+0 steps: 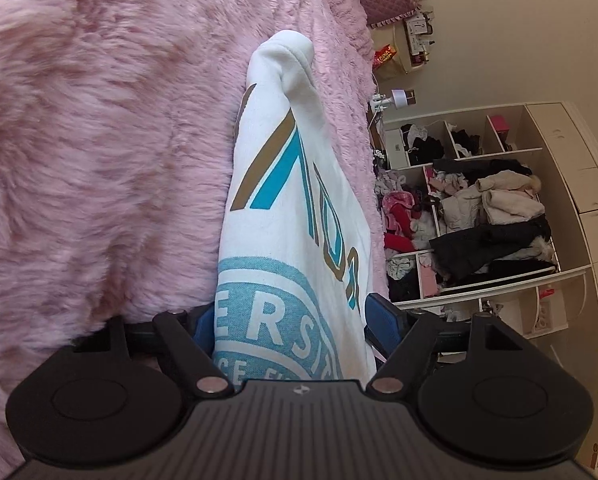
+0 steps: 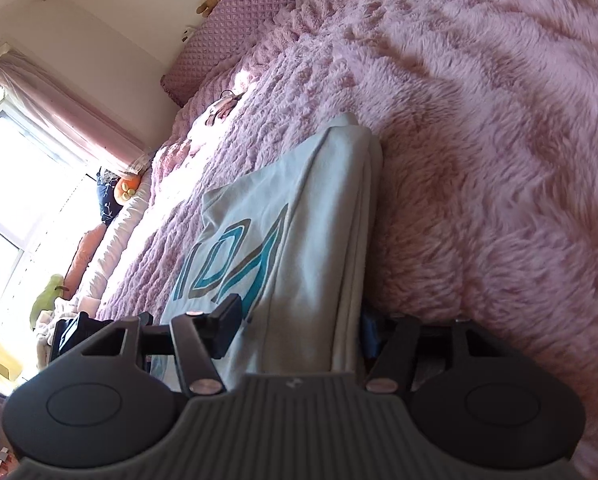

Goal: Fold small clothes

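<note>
A white sweatshirt (image 1: 295, 200) with blue and tan lettering and a round light-blue badge lies folded on the pink furry bedspread (image 1: 99, 140). My left gripper (image 1: 289, 320) has a blue-padded finger on each side of the folded cloth, which runs between them. In the right wrist view the same sweatshirt (image 2: 299, 248) passes between the fingers of my right gripper (image 2: 299, 328), its layered folded edge at the right finger. The cloth hides the pads, so contact does not show clearly.
Open shelves (image 1: 479, 220) stuffed with piled clothes stand beyond the bed's edge. A quilted pink headboard (image 2: 251, 24) and a bright window with a pink curtain (image 2: 31, 152) are at the far side. Soft toys lie along the bed's edge (image 2: 127, 190).
</note>
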Action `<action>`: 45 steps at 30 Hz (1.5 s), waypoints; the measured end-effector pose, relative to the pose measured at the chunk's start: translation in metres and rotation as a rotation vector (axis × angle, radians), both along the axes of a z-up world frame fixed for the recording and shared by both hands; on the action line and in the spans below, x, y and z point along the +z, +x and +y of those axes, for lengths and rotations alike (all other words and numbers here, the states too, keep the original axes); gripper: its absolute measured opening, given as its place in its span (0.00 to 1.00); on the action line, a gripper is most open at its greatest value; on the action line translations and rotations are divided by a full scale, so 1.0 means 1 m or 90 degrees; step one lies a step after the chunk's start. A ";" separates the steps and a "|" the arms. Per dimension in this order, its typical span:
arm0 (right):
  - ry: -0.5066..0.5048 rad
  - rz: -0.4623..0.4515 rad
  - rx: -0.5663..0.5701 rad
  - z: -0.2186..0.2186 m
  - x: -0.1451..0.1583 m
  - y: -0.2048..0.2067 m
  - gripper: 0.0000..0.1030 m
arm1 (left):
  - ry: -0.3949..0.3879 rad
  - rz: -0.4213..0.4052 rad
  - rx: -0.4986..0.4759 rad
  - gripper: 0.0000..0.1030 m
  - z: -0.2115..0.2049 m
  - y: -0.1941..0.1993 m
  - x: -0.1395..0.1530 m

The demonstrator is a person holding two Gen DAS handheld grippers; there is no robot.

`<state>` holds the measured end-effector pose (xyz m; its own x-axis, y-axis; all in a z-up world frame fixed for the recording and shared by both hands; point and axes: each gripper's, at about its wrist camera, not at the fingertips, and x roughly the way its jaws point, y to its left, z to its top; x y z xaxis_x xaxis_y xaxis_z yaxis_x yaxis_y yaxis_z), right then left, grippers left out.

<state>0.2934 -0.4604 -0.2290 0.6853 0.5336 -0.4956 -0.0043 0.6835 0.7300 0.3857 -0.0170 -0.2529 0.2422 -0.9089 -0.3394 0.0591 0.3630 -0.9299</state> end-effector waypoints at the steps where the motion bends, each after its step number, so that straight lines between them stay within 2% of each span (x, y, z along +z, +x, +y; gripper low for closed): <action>1: 0.001 -0.001 0.004 0.003 0.000 0.004 0.61 | -0.004 0.004 0.000 0.85 -0.003 0.003 -0.002; 10: -0.027 0.004 0.023 0.017 0.002 0.021 0.63 | -0.036 0.029 0.003 0.86 -0.019 0.016 -0.013; 13: -0.036 0.003 0.026 0.017 0.004 0.024 0.61 | -0.031 0.024 0.003 0.86 -0.019 0.014 -0.012; 15: -0.043 0.004 0.024 0.018 0.005 0.023 0.56 | -0.020 0.018 0.006 0.85 -0.022 0.013 -0.008; 18: -0.056 0.008 0.014 0.019 0.008 0.020 0.46 | 0.031 -0.009 0.002 0.66 -0.026 0.008 0.001; 20: -0.062 0.014 0.004 0.019 0.010 0.020 0.41 | 0.065 -0.027 0.000 0.46 -0.028 0.002 0.008; 23: -0.065 0.025 -0.012 0.019 0.017 0.019 0.33 | 0.067 -0.023 0.014 0.33 -0.026 -0.003 0.015; 24: -0.068 0.027 -0.018 0.019 0.021 0.019 0.31 | 0.069 -0.024 0.016 0.32 -0.026 -0.005 0.019; 28: -0.088 0.022 -0.021 0.025 0.044 0.017 0.29 | 0.071 -0.053 0.015 0.28 -0.028 -0.014 0.045; 33: -0.097 -0.015 -0.017 0.039 0.087 0.006 0.28 | 0.066 -0.109 0.013 0.27 -0.019 -0.032 0.091; 41: -0.104 -0.083 0.040 0.091 0.153 -0.025 0.26 | 0.079 -0.176 0.047 0.27 0.043 -0.080 0.157; 45: -0.104 -0.110 0.070 0.126 0.174 -0.041 0.26 | 0.090 -0.195 0.071 0.27 0.074 -0.100 0.178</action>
<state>0.2527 -0.3345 -0.0554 0.7094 0.5321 -0.4621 -0.1998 0.7806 0.5922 0.2855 0.0567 -0.0752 0.4476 -0.8203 -0.3562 0.2799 0.5068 -0.8154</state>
